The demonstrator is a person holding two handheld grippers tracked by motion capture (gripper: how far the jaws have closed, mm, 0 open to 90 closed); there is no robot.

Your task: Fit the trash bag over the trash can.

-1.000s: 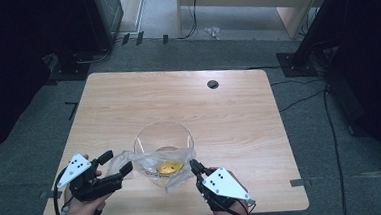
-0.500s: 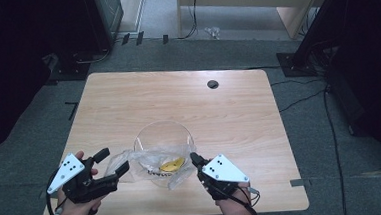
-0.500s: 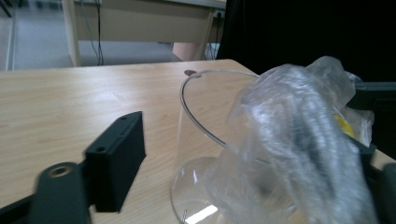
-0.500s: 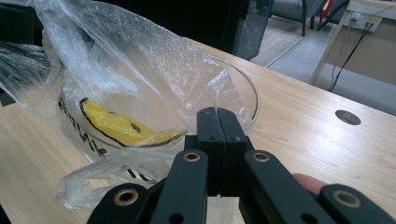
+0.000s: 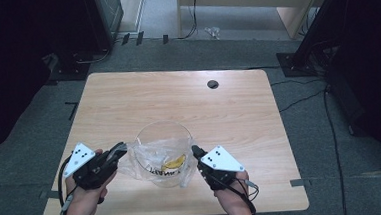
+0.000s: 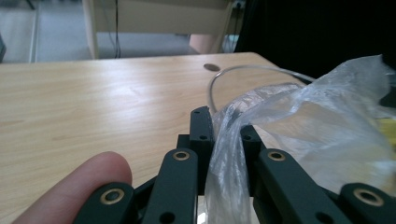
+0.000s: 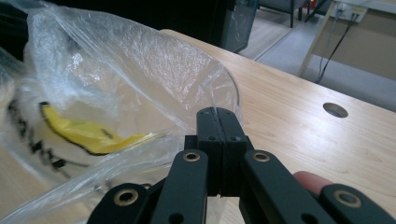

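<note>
my left gripper (image 6: 223,135) has just closed, pinching the crinkly clear plastic bag (image 5: 156,159) in the round glass bowl (image 5: 163,126) near the desk's (image 5: 128,101) front edge; right gripper (image 7: 218,116) pinches its other edge; next, i pull it open.

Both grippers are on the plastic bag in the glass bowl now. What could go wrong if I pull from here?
1. The left gripper has just closed on a thin bunched fold of the plastic bag; a hard pull might tear it or let it slip.
2. The bag sits in the glass bowl, which could tip or drag along.
3. The bowl stands near the table's front edge and the right gripper.
</note>
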